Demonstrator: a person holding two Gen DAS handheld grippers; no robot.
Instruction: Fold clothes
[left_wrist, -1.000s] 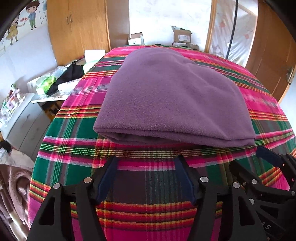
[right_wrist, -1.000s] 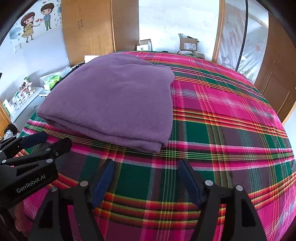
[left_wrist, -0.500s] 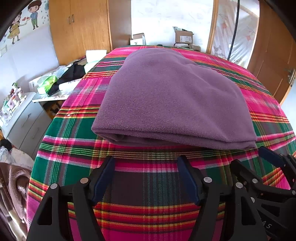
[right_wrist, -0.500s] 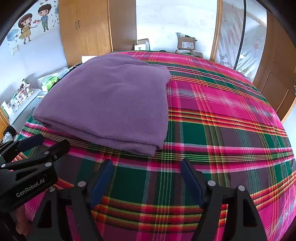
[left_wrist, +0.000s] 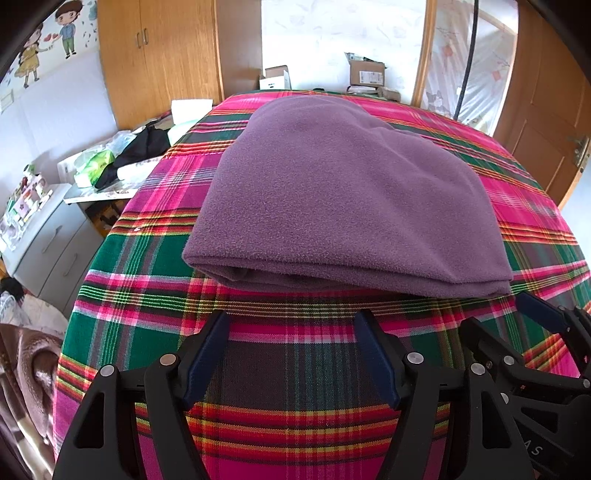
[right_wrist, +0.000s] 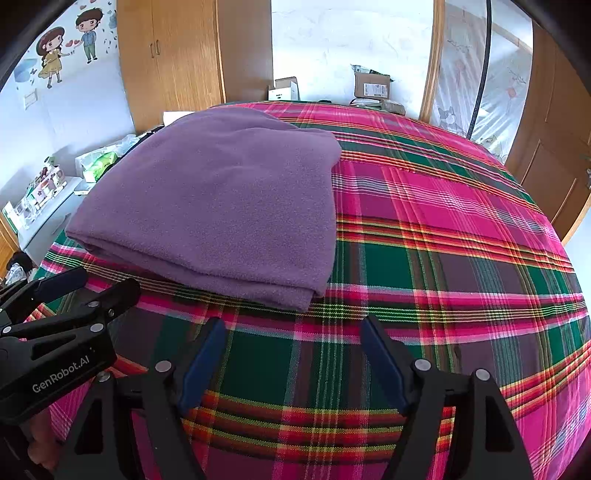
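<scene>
Your left gripper (left_wrist: 291, 336) hangs low over the near part of the bed, jaws spread wide with only plaid cover between the blue pads; nothing is pinched. Your right gripper (right_wrist: 293, 341) sits just beside it on the right, also spread and empty. Both point down at the plaid bedspread (left_wrist: 147, 266), short of the cloth.

Just beyond the fingertips lies the purple fleece garment (left_wrist: 343, 199), folded into a thick rectangle on the left half of the bed, its layered edge facing you. From the right wrist view its near right corner (right_wrist: 306, 295) is slightly ahead and left of that gripper.

If another fold is wanted, come in low and take all the layers at the near edge together, one gripper toward each corner, so that no inner layer slips out. Lift evenly, carry the edge over toward the far side, and lay it down square. Fleece this thick will probably spring back, so press it flat before letting go.

Further off are the wooden wardrobe (left_wrist: 159, 55) and some cardboard boxes (left_wrist: 365, 72) by the wall.
</scene>
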